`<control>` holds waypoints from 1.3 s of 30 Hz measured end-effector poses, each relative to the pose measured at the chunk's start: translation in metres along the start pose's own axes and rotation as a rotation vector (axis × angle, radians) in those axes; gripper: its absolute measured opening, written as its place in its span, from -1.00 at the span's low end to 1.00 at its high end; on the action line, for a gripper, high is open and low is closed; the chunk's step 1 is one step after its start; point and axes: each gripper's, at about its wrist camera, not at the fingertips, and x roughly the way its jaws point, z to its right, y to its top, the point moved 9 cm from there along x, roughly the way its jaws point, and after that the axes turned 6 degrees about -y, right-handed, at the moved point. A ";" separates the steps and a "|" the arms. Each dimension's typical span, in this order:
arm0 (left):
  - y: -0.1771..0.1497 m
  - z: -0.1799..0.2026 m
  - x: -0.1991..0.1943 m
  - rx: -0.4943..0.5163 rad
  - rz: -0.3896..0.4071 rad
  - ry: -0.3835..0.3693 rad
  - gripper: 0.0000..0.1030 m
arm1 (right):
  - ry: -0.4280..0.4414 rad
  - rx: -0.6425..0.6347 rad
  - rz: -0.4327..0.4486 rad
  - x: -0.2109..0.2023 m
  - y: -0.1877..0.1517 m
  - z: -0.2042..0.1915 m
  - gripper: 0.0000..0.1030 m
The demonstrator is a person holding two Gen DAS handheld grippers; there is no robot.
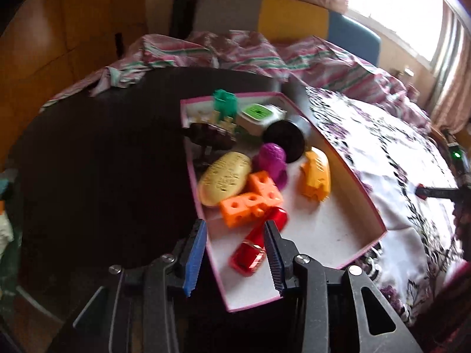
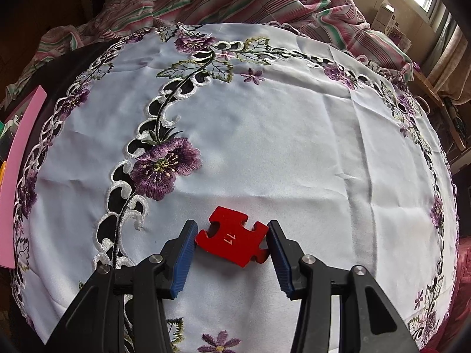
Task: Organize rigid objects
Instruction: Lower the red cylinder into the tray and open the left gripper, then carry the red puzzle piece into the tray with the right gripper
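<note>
You are holding a red puzzle-shaped tile (image 2: 234, 239) marked 11 in your right gripper (image 2: 232, 236): both blue pads are pressing its 2 opposite edges, the left pad (image 2: 186, 248) on its rounded left side and the right pad on its lobed right corner, so that gripper is closed on the tile. The tile is lying flat, low over the white embroidered cloth (image 2: 294, 147), just right of the purple stitched flower (image 2: 164, 166); whether it is touching the cloth cannot be told. Your left gripper (image 1: 235, 236) is hanging over the near corner of the pink-edged box (image 1: 338, 235), its jaws standing apart with nothing pressed between them. A red translucent block (image 1: 254, 248) is lying in the box beneath the gap, close to the right finger; the view is blurred, so contact cannot be ruled out, but the left pad is clear of it. Further in, the box is holding 1 orange holed connector piece (image 1: 250, 201) touching the red block, a yellow oval piece (image 1: 225, 182) leaning against the left wall, a purple figure (image 1: 270, 163), an orange-yellow moulded piece (image 1: 316, 176), a black disc (image 1: 284, 141), a dark brown piece (image 1: 210, 136), a white and green case (image 1: 260, 116) and a green figure (image 1: 225, 104) at the far end. The box is sitting on a dark round table (image 1: 103, 161), its right side lying against the embroidered cloth. Striped pink bedding (image 1: 250, 53) is bunching behind both.
</note>
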 end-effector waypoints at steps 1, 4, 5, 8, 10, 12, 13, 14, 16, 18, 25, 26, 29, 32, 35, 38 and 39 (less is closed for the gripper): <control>0.001 -0.003 -0.003 -0.007 0.008 0.022 -0.19 | -0.001 0.000 0.000 0.000 0.000 0.000 -0.05; 0.005 -0.013 -0.013 -0.011 0.041 0.078 -0.06 | 0.000 0.004 -0.001 0.001 0.001 0.001 -0.05; 0.005 -0.016 -0.016 -0.014 0.050 0.091 -0.02 | 0.000 0.006 -0.002 0.001 0.001 0.001 -0.05; 0.008 -0.024 -0.023 -0.036 0.070 0.098 0.03 | -0.021 -0.007 -0.002 -0.001 0.000 0.000 -0.05; 0.009 -0.028 -0.026 -0.046 0.072 0.104 0.03 | -0.020 -0.014 -0.004 -0.003 -0.001 -0.002 -0.05; 0.009 -0.033 -0.027 -0.059 0.074 0.105 0.03 | -0.028 -0.030 0.009 -0.010 -0.001 -0.007 -0.05; 0.008 -0.034 -0.028 -0.063 0.076 0.105 0.05 | -0.025 -0.036 0.017 -0.014 -0.001 -0.011 -0.05; 0.008 -0.035 -0.029 -0.067 0.077 0.106 0.06 | -0.018 -0.042 0.028 -0.018 0.001 -0.016 -0.05; 0.008 -0.036 -0.029 -0.071 0.078 0.111 0.07 | -0.004 -0.059 0.047 -0.028 0.004 -0.028 -0.05; 0.007 -0.037 -0.029 -0.075 0.078 0.113 0.09 | 0.008 -0.097 0.077 -0.039 0.009 -0.043 -0.05; 0.004 -0.041 -0.028 -0.095 0.073 0.120 0.18 | 0.113 -0.191 0.174 -0.085 0.016 -0.107 -0.05; 0.004 -0.041 -0.028 -0.095 0.073 0.120 0.18 | 0.134 -0.210 0.184 -0.092 0.015 -0.120 -0.06; 0.002 -0.041 -0.027 -0.096 0.070 0.124 0.22 | 0.211 -0.261 0.211 -0.112 0.010 -0.159 -0.05; 0.001 -0.045 -0.027 -0.113 0.073 0.126 0.24 | 0.298 -0.325 0.246 -0.136 0.002 -0.204 -0.05; 0.001 -0.049 -0.028 -0.128 0.075 0.132 0.24 | 0.384 -0.395 0.264 -0.155 -0.010 -0.250 -0.05; 0.000 -0.054 -0.029 -0.141 0.074 0.134 0.24 | 0.449 -0.461 0.243 -0.160 -0.027 -0.289 -0.06; -0.001 -0.055 -0.030 -0.143 0.075 0.137 0.24 | 0.459 -0.478 0.231 -0.158 -0.032 -0.299 -0.05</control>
